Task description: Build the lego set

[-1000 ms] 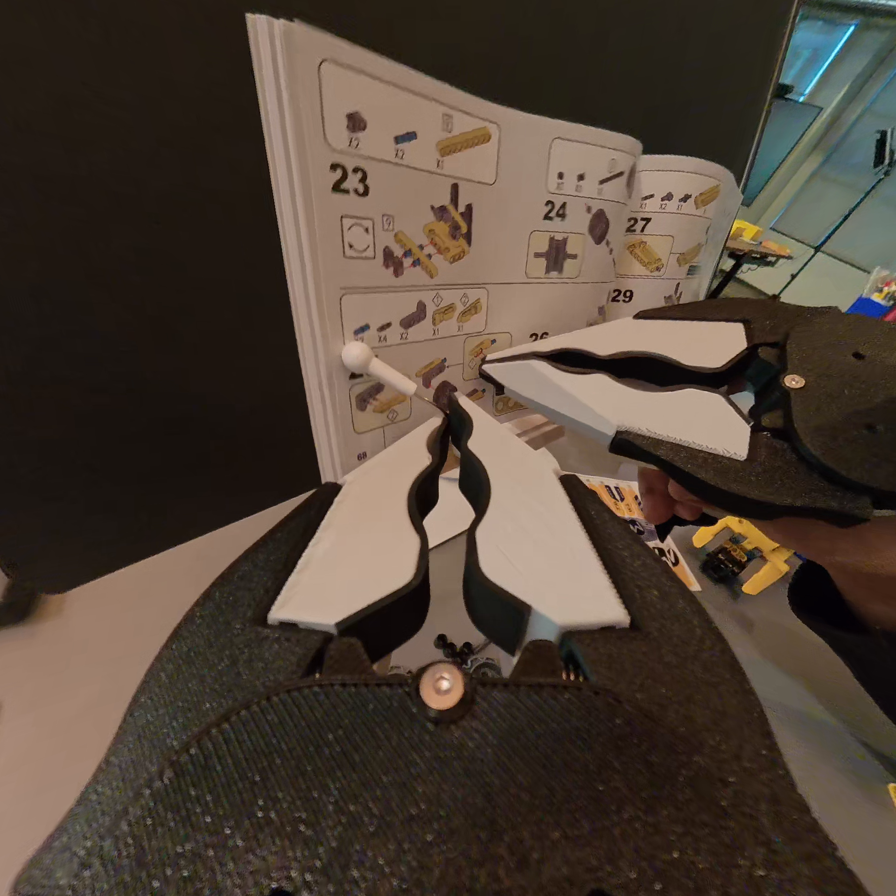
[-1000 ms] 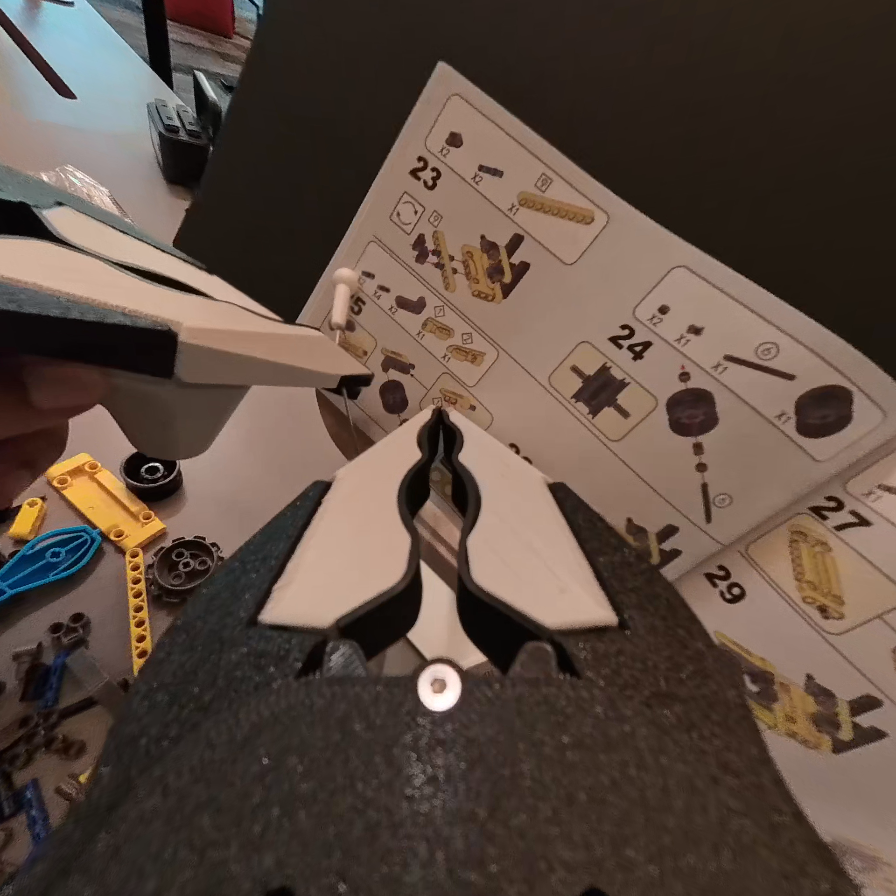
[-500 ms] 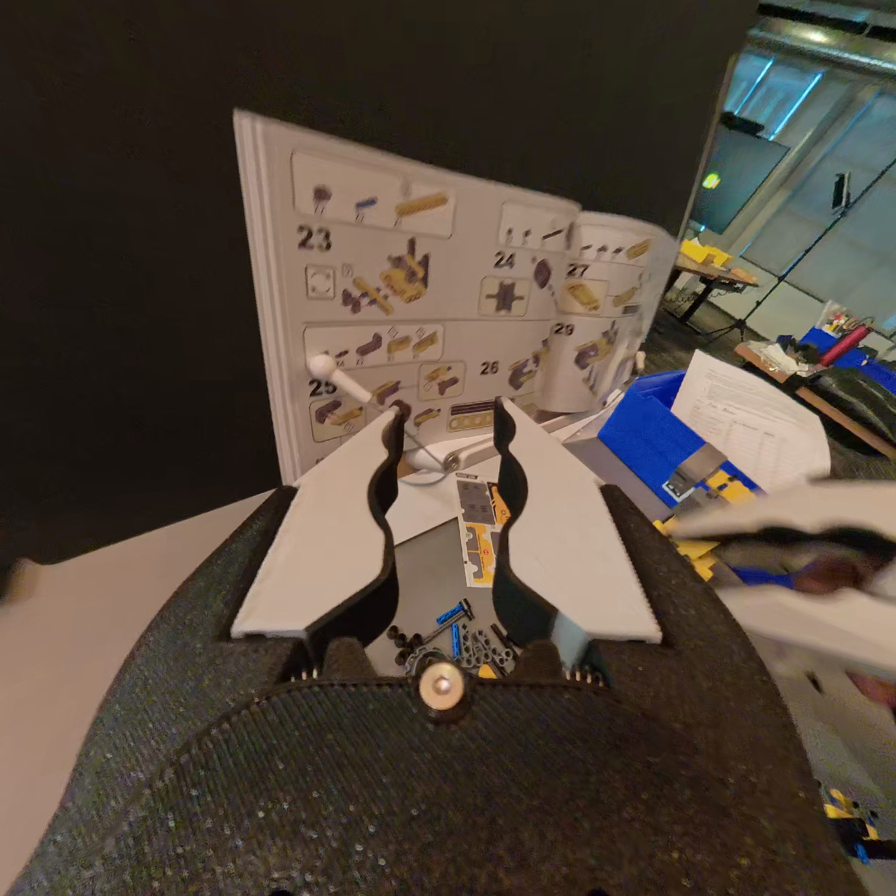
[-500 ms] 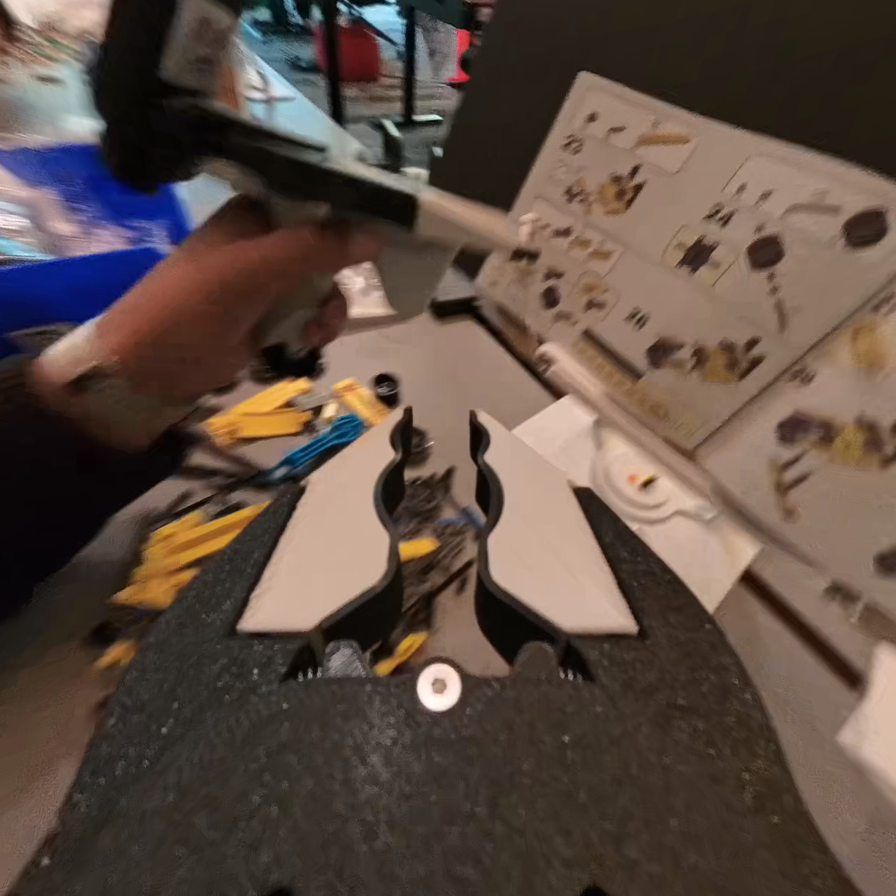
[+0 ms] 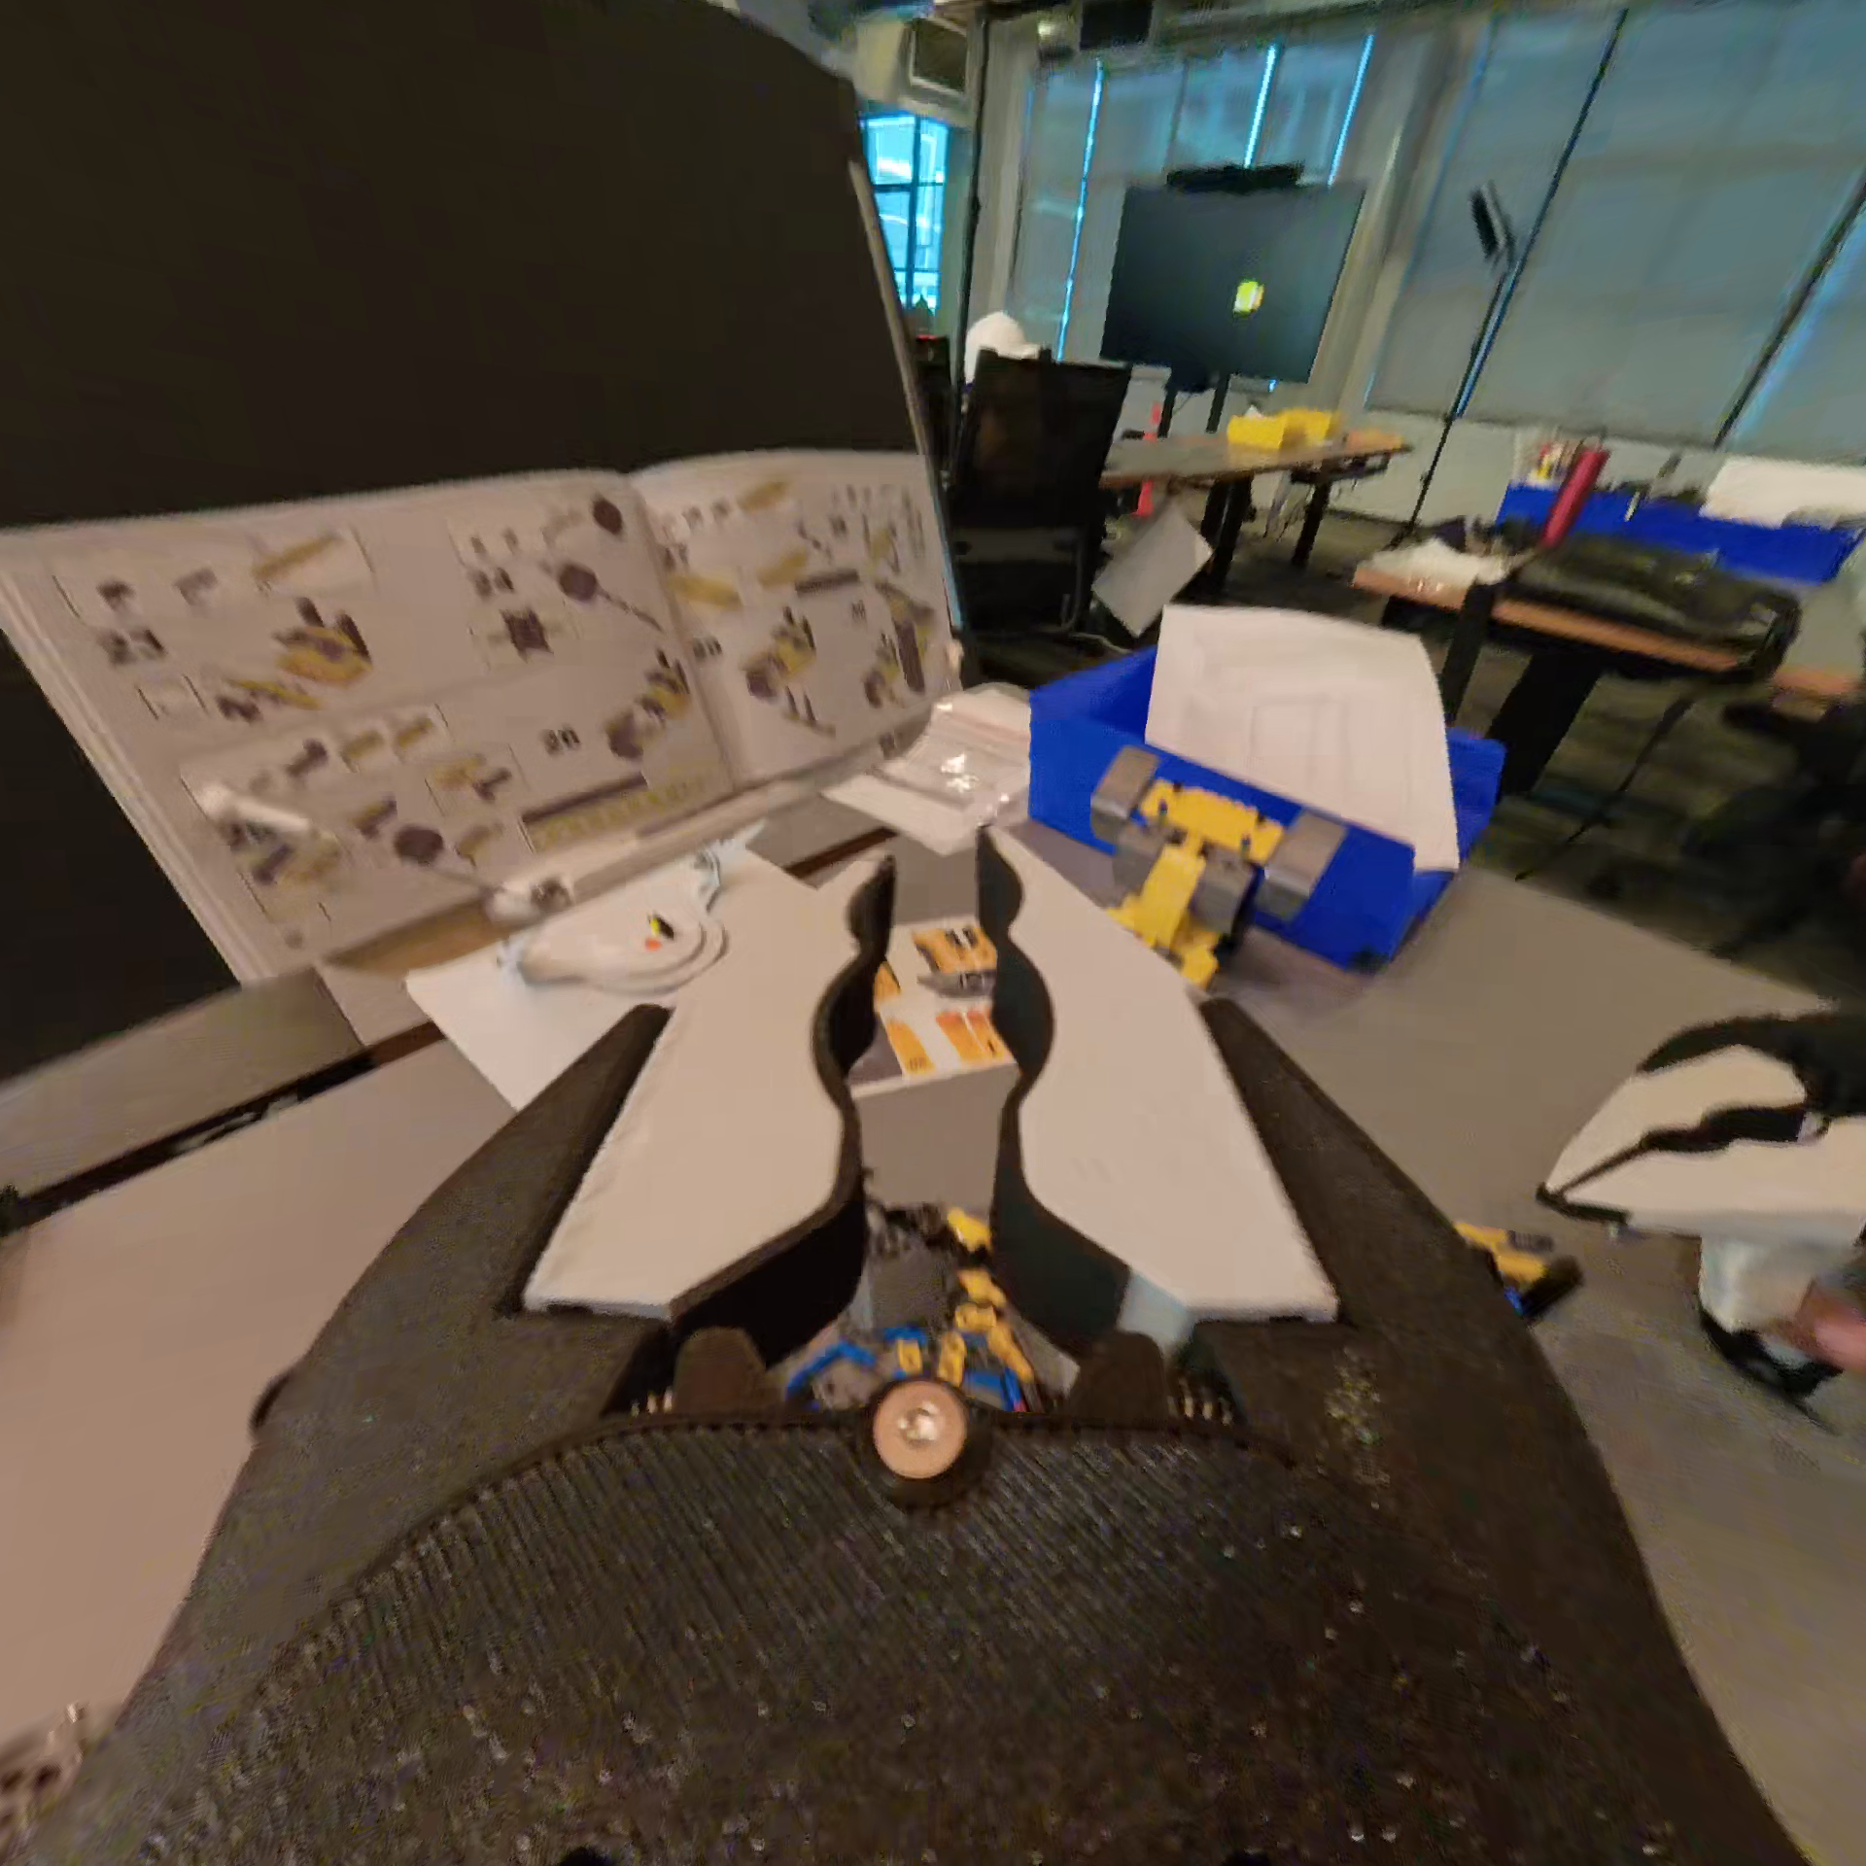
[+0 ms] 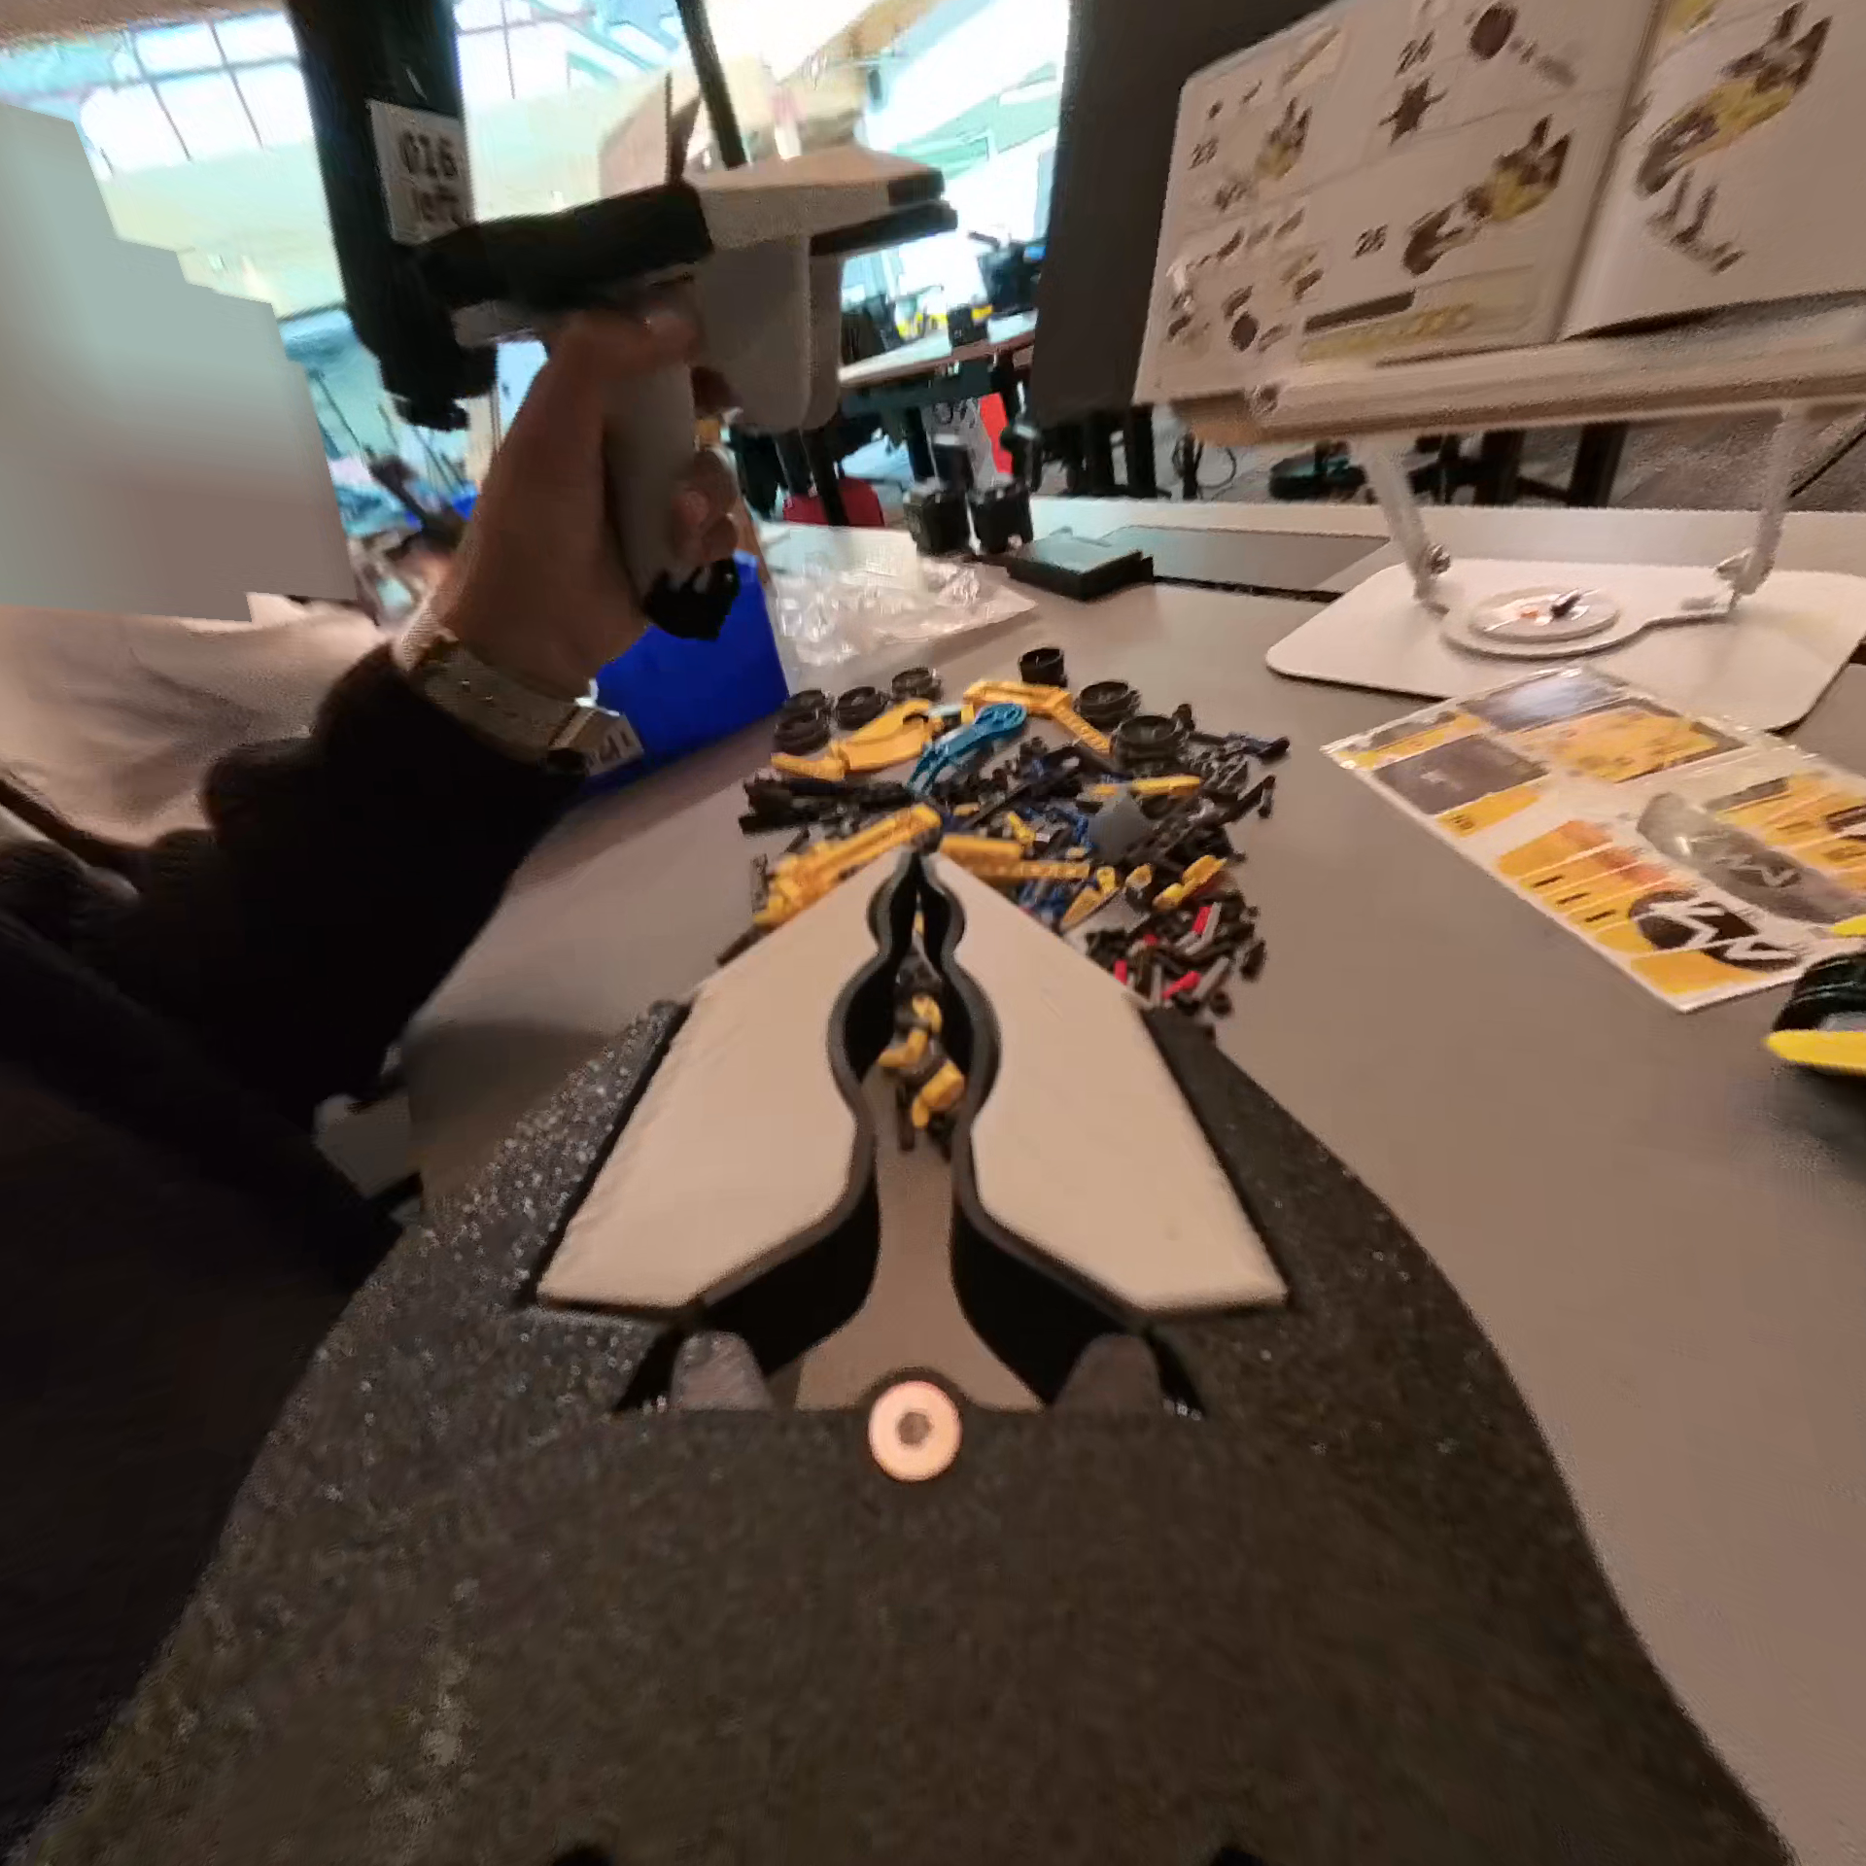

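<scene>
My left gripper (image 5: 937, 858) is open and empty, held above the grey table. It points at a sticker sheet (image 5: 939, 1010) and the open instruction booklet (image 5: 454, 707) on its white stand. My right gripper (image 6: 919, 860) is shut and empty, low over a pile of small yellow, black and blue building parts (image 6: 1010, 808). A hand holds the left gripper (image 6: 944, 202) high in the right wrist view. The right gripper (image 5: 1555, 1197) shows at the right edge of the left wrist view, jaws together.
A blue bin (image 5: 1313, 889) with white paper and a yellow part-built model (image 5: 1181, 878) in front of it stands at the right. The stand base (image 6: 1565, 626), the sticker sheet (image 6: 1616, 828) and clear plastic bags (image 6: 889, 596) lie around the pile. A black panel rises behind the booklet. Some 20 cm of space lies between my two pairs of fingers.
Both grippers have pulled back from the booklet page. The left gripper opened and stays open. The right gripper opened, swung down over the parts pile and shut again.
</scene>
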